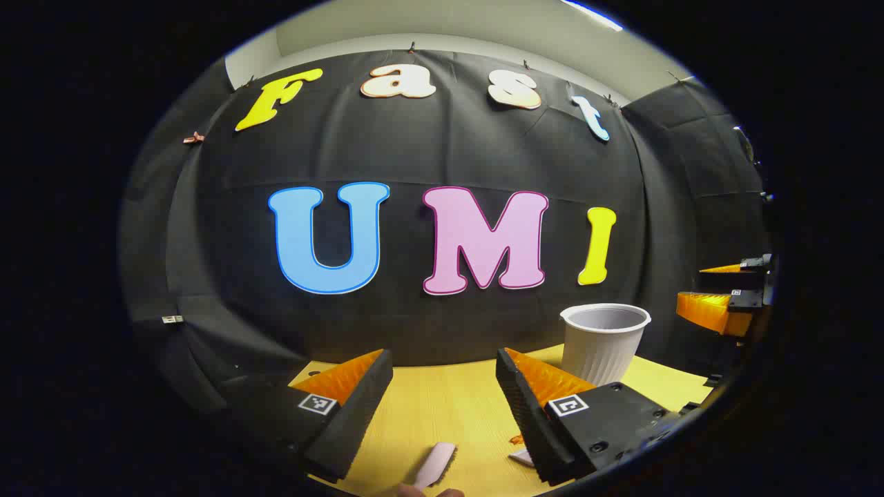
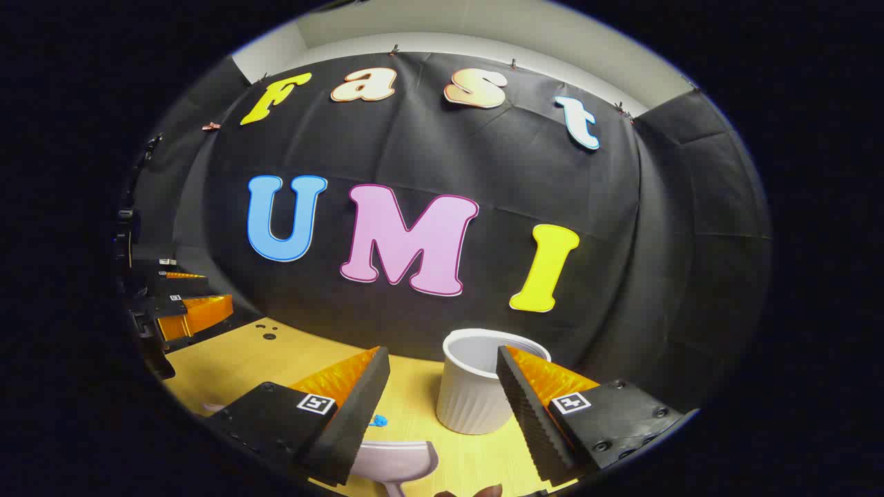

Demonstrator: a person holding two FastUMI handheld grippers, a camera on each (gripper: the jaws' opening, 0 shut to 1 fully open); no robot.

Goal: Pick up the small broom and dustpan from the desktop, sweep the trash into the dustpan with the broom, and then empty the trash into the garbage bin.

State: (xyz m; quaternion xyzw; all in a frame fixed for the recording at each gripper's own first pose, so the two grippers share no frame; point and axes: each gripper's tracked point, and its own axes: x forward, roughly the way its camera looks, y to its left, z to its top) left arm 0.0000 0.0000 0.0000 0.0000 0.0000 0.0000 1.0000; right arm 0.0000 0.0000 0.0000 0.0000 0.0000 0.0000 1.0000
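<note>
- Dustpan (image 2: pixel 397 461) — pale pink, flat on the yellow desk (image 2: pixel 228 366) at the bottom edge of the right gripper view, just below the right gripper (image 2: pixel 442 393), partly cut off by the left finger.
- Pink handle-like piece (image 1: pixel 435 464) low in the left gripper view, lying on the desk between the fingers of the left gripper (image 1: pixel 442 397) — probably the broom, cannot tell for sure.
- Left gripper: jaws spread wide, nothing between them, held above the desk.
- Right gripper: jaws wide apart too, nothing gripped.
- Garbage bin (image 2: pixel 476 386): white ribbed cup, upright on the desk near the back wall; in the right gripper view partly behind the right finger, in the left gripper view (image 1: pixel 602 342) off to the right beyond the right finger.
- Small blue scrap (image 2: pixel 378 420) on the desk just beside the left finger in the right gripper view; small orange scrap (image 1: pixel 515 439) next to the right finger in the left gripper view.
- Other gripper visible at the far edge of each view, jaws apart.
- Three dark holes (image 2: pixel 268 328) in the desk, far left side.
</note>
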